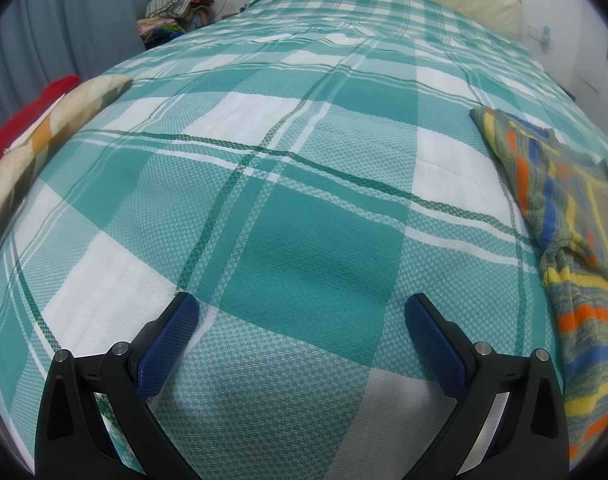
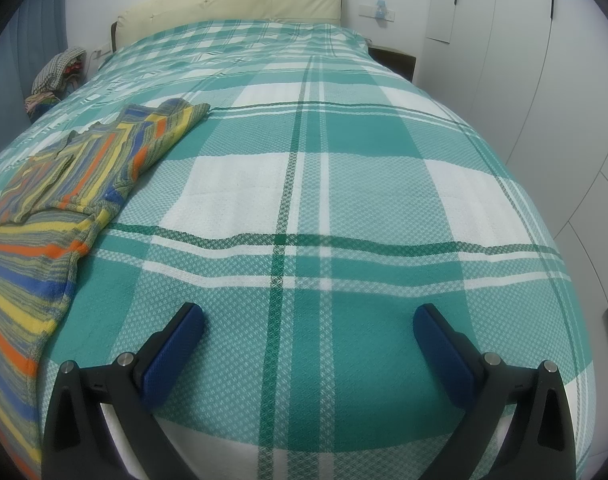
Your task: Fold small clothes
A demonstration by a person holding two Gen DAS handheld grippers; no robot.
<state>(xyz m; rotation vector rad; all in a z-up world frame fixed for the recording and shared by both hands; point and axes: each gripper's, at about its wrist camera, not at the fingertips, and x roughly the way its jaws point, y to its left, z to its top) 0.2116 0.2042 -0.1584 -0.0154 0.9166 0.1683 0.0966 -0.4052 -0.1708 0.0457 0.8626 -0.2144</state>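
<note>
Left gripper (image 1: pixel 302 306) spread wide, 2 blue-padded fingers (image 1: pixel 168 344) well apart, nothing between them but bedspread. Right gripper (image 2: pixel 308 316) likewise wide, jaws bare, hovering low over the green-and-white plaid bedspread (image 2: pixel 344 200).

Striped knit garment (image 1: pixel 564 208): orange, yellow, blue and grey-green bands, lying flat on the bedspread. In the left wrist view it sits at the right edge, beside and clear of the gripper. In the right wrist view the same garment (image 2: pixel 64 184) lies at the left, a sleeve or upper part folded over the body, lower portion running out of frame at bottom left. Neither gripper touches it.

Left side of the bed, left wrist view: diamond-patterned cushion (image 1: pixel 52 136) at the bed edge, red fabric (image 1: pixel 28 112) just behind it. Pile of mixed clothes (image 1: pixel 180 4) near the curtain (image 1: pixel 76 20), beside the bed's head. Cream padded headboard (image 2: pixel 232 4) at the far end. White wardrobe doors (image 2: pixel 544 80) along the right.
</note>
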